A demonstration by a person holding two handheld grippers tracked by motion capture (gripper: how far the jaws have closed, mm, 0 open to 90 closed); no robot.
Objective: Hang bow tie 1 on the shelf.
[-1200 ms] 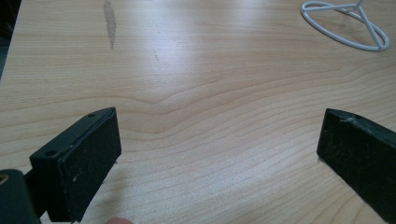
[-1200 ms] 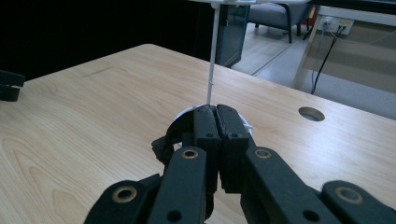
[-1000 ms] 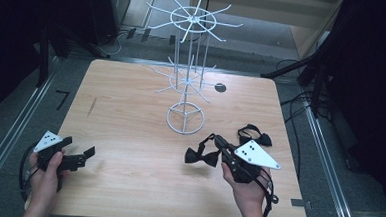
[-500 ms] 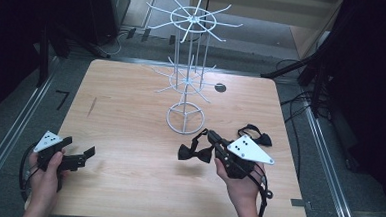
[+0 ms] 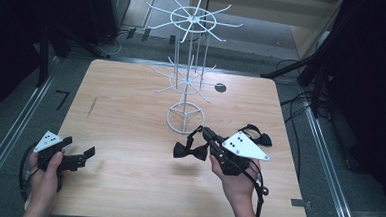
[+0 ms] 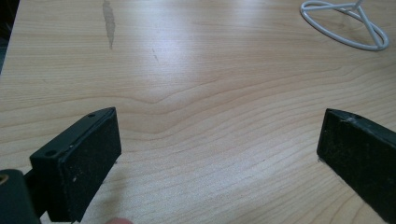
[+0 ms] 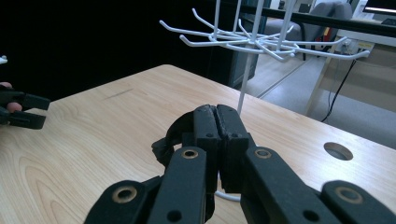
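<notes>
- Bow tie (image 5: 189,150) hangs clamped in the right gripper (image 5: 210,137), lifted near the table's right edge, seemingly for hanging on the rack (image 5: 187,78).
- Left gripper (image 5: 86,153) waits with jaws apart by the near left corner.

No lettering, label, brand or number can be read on anything here.
</notes>
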